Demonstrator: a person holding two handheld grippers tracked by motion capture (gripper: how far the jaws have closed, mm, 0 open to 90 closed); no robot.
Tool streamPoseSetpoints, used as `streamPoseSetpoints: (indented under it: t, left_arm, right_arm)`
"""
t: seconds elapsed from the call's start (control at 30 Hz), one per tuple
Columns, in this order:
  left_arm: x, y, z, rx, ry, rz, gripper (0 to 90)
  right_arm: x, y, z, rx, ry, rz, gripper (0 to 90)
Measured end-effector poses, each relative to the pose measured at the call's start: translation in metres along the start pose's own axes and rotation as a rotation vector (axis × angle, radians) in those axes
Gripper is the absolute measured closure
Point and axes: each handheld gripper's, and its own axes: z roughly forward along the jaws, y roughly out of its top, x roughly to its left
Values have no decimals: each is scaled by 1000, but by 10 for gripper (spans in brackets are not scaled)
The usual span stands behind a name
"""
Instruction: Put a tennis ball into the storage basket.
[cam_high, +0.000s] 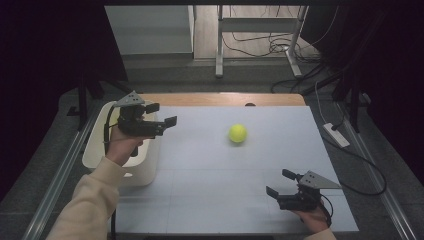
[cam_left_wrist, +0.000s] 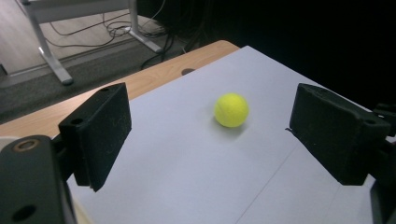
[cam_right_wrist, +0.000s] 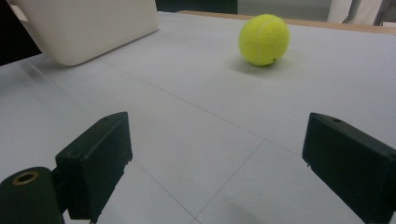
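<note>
Although the high view takes in the whole tabletop (cam_high: 210, 185), both of its sides fall away into darkness, and the person appears just as a sleeve at the lower left and part of a hand at the bottom right. The white bin (cam_high: 141, 170) at the tabletop's left edge is partly covered by the left tool (cam_high: 162, 115) held above it, so its inside cannot be made out; in the right gripper view the bin (cam_right_wrist: 93, 28) is cut off by the top and left of the frame. In the left gripper view the far right is black beyond the tabletop (cam_left_wrist: 196, 177).

The tennis ball (cam_high: 238, 133) lies on the white sheet, a little right of centre and toward the far side, well apart from both tools and from the bin. Being round, it has no long axis and points no way; a faint seam shows on the ball (cam_right_wrist: 264, 39) in the right gripper view, too blurred to follow.

The left tool (cam_left_wrist: 210, 135) is held in the air with its jaws spread apart and nothing between them, facing the ball (cam_left_wrist: 231, 109). The right tool (cam_high: 280, 183) sits low near the front right corner, jaws likewise wide apart and empty, also facing the ball.
</note>
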Motion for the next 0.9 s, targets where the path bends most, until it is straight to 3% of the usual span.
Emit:
streamPoseSetpoints:
  t: [0.2,0.47,0.9]
  left_arm:
    - [-9,3,1,-3,-27,14,138]
    - [-16,3,9,-13,-62,-4,141]
    - [-38,6,31,17,-118,38,141]
  right_arm:
    - [2,1,1,1,1,-3,84]
    - [2,0,0,-4,4,-7,84]
    - [2,0,-2,-7,1,-6,84]
